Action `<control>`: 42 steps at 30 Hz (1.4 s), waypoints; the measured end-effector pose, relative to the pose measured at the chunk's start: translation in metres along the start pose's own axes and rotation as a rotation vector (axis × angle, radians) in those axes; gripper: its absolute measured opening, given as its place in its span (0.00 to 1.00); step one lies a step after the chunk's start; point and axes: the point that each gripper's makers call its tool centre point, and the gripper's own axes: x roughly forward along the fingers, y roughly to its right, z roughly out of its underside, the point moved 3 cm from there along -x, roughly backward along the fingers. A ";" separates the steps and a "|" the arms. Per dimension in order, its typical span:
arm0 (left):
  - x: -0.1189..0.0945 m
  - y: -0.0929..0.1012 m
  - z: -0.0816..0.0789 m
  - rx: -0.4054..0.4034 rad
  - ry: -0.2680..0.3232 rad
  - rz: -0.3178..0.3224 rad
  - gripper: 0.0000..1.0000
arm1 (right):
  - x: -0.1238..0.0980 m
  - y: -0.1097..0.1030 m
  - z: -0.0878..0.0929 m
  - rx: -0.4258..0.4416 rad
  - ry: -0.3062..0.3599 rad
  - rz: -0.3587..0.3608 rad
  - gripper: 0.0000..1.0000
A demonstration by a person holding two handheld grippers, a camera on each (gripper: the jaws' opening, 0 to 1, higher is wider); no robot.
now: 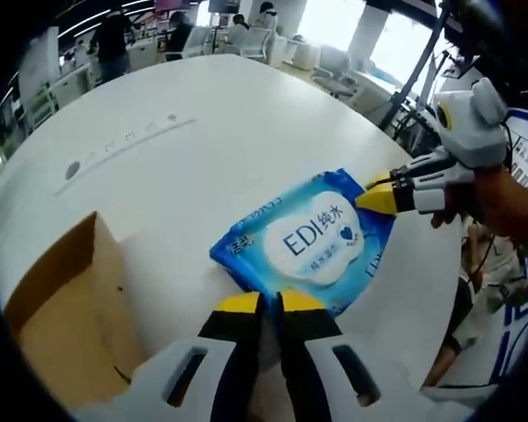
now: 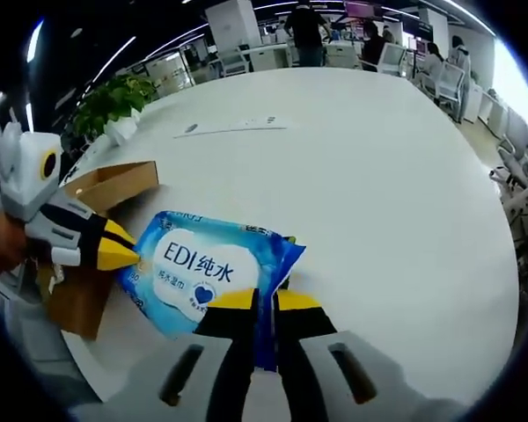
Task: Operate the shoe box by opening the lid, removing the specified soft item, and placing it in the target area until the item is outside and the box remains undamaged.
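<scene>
A blue wet-wipes pack (image 1: 312, 237) with a white label is held over the white table (image 1: 246, 123), one gripper at each end. My left gripper (image 1: 260, 303) is shut on its near edge. My right gripper (image 1: 378, 199) comes in from the right and pinches the opposite edge. In the right gripper view the pack (image 2: 202, 268) runs between my right gripper (image 2: 264, 301) jaws, and my left gripper (image 2: 121, 255) clamps its left edge. The brown cardboard shoe box (image 1: 62, 325) stands open at the lower left, also seen behind the pack (image 2: 106, 189).
A long white strip with a grey dot (image 1: 123, 149) lies farther across the table. A potted plant (image 2: 114, 101) stands past the table's edge. Chairs (image 2: 453, 83) and people (image 1: 113, 40) are beyond the far rim.
</scene>
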 end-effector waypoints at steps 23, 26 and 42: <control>-0.068 0.001 -0.005 0.019 0.093 -0.035 0.21 | -0.048 -0.018 -0.012 -0.012 0.098 0.047 0.17; -0.078 0.000 -0.002 0.017 0.100 -0.041 0.21 | -0.055 -0.023 -0.014 -0.017 0.103 0.053 0.17; -0.130 -0.018 0.018 0.000 0.144 -0.086 0.19 | -0.082 -0.075 -0.030 -0.068 0.148 0.045 0.17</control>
